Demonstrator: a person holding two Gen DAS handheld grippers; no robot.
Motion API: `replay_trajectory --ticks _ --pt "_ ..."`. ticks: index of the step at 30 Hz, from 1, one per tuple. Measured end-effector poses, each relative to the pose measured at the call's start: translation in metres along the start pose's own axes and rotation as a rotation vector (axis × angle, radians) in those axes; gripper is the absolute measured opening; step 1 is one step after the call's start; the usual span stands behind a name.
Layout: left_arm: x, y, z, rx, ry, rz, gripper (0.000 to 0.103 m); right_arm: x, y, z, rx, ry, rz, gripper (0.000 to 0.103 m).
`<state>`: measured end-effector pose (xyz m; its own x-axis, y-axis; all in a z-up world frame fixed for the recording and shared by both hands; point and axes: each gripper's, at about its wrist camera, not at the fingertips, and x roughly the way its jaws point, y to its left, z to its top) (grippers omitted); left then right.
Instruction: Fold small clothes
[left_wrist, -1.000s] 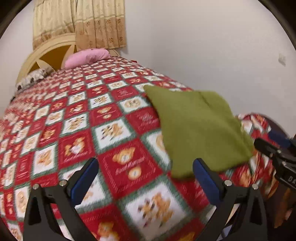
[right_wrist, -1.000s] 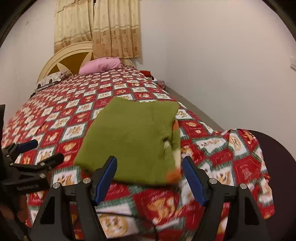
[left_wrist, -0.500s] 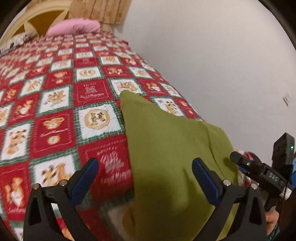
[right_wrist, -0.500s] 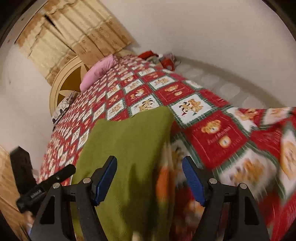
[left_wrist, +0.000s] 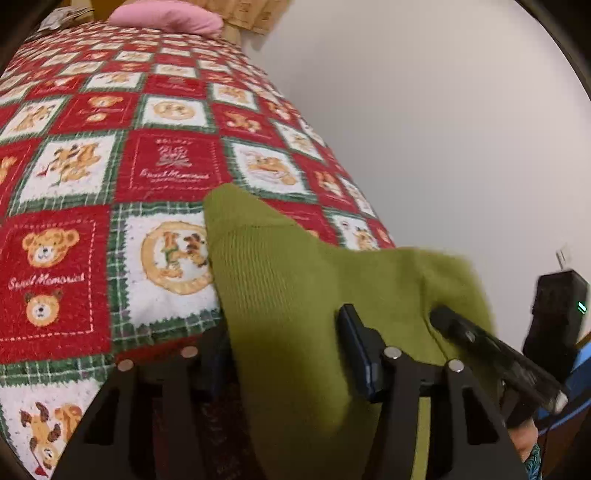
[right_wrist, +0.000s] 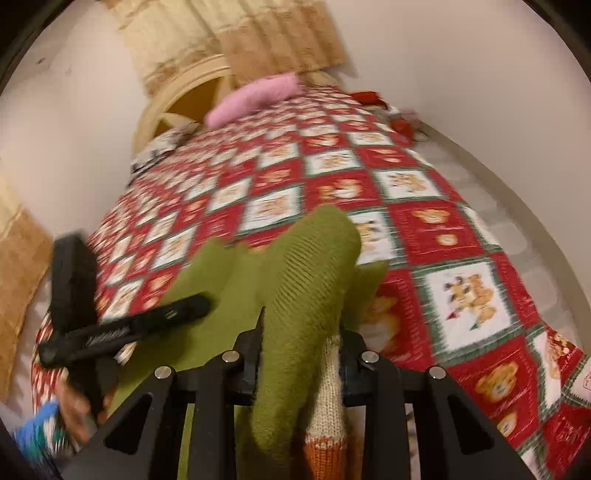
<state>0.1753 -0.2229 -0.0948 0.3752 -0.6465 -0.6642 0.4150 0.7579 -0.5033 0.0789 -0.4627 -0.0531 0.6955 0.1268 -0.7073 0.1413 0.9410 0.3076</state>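
In the left wrist view, the left gripper (left_wrist: 291, 354) was seen closed on the near edge of the green sweater (left_wrist: 306, 280). Half a second before, its fingers were wide apart and nothing was held. The sweater was seen bunched and lifted at the near edge, with its far corner resting on the red bear blanket (left_wrist: 110, 166). The right gripper (left_wrist: 480, 339) was seen at the right, touching the sweater. Much bare blanket was seen to the left and far up toward the pink pillow (left_wrist: 166, 18). The white wall (left_wrist: 424, 110) was close on the right.

In the right wrist view, the right gripper (right_wrist: 301, 354) was seen clamped on a thick fold of the sweater (right_wrist: 310, 266); it was open before. A cream and orange part (right_wrist: 327, 413) was seen hanging below. The left gripper (right_wrist: 162, 317) was seen on the left. Bare blanket (right_wrist: 461, 258) was seen ahead and to the right, up to its edge by the floor (right_wrist: 517, 221).
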Motion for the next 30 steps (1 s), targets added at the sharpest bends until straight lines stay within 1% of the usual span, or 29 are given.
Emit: replay_trajectory --ticks 1,3,5,6,8,9,11,13,15,17,18,19,21,23,24,26,28,30 --pt "0.001 -0.006 -0.001 0.030 -0.008 0.032 0.054 0.013 -0.010 0.001 0.014 0.017 -0.009 0.027" --pt "0.005 -0.018 -0.002 0.095 -0.023 0.113 0.056 0.023 -0.025 0.005 0.064 0.009 0.040 0.027" --pt "0.008 -0.027 -0.003 0.128 -0.030 0.187 0.067 0.027 -0.032 0.007 0.091 0.020 0.047 0.027" --pt "0.009 -0.029 -0.002 0.133 -0.027 0.211 0.069 0.026 -0.032 0.007 0.095 0.027 0.042 0.030" --pt "0.006 -0.030 0.001 0.139 -0.012 0.219 0.070 0.021 -0.029 0.010 0.075 0.044 0.001 0.036" --pt "0.001 -0.031 0.001 0.149 -0.012 0.221 0.070 0.008 -0.024 0.011 0.055 0.030 -0.030 0.038" --pt "-0.014 -0.036 -0.001 0.177 -0.033 0.246 0.070 -0.022 -0.018 0.007 0.034 -0.030 -0.078 0.038" --pt "-0.033 -0.039 -0.008 0.211 -0.054 0.270 0.069 -0.063 -0.010 -0.005 -0.001 -0.113 -0.121 0.040" --pt "-0.051 -0.043 -0.021 0.247 -0.059 0.261 0.069 -0.085 -0.004 -0.018 -0.024 -0.123 -0.116 0.040" --pt "-0.055 -0.046 -0.030 0.276 -0.062 0.259 0.069 -0.105 0.007 -0.039 -0.048 -0.118 -0.109 0.040" --pt "-0.062 -0.051 -0.041 0.295 -0.066 0.258 0.069 -0.111 0.013 -0.051 -0.059 -0.117 -0.101 0.040" --pt "-0.061 -0.054 -0.046 0.302 -0.068 0.260 0.069 -0.113 0.020 -0.065 -0.067 -0.103 -0.093 0.040" --pt "-0.061 -0.058 -0.057 0.304 -0.074 0.268 0.069 -0.106 0.027 -0.085 -0.070 -0.065 -0.110 0.040" --pt "-0.056 -0.063 -0.066 0.324 -0.081 0.302 0.069 -0.090 0.030 -0.104 -0.072 -0.016 -0.149 0.040" --pt "-0.055 -0.065 -0.072 0.356 -0.096 0.335 0.069 -0.086 0.031 -0.111 -0.063 -0.005 -0.168 0.040" --pt "-0.059 -0.069 -0.075 0.399 -0.102 0.380 0.070 -0.086 0.035 -0.121 -0.032 -0.030 -0.197 0.040" --pt "-0.073 -0.070 -0.077 0.397 -0.103 0.375 0.070 -0.100 0.042 -0.127 -0.008 -0.058 -0.226 0.040" --pt "-0.090 -0.071 -0.082 0.395 -0.107 0.373 0.074 -0.122 0.052 -0.138 0.013 -0.125 -0.242 0.041"
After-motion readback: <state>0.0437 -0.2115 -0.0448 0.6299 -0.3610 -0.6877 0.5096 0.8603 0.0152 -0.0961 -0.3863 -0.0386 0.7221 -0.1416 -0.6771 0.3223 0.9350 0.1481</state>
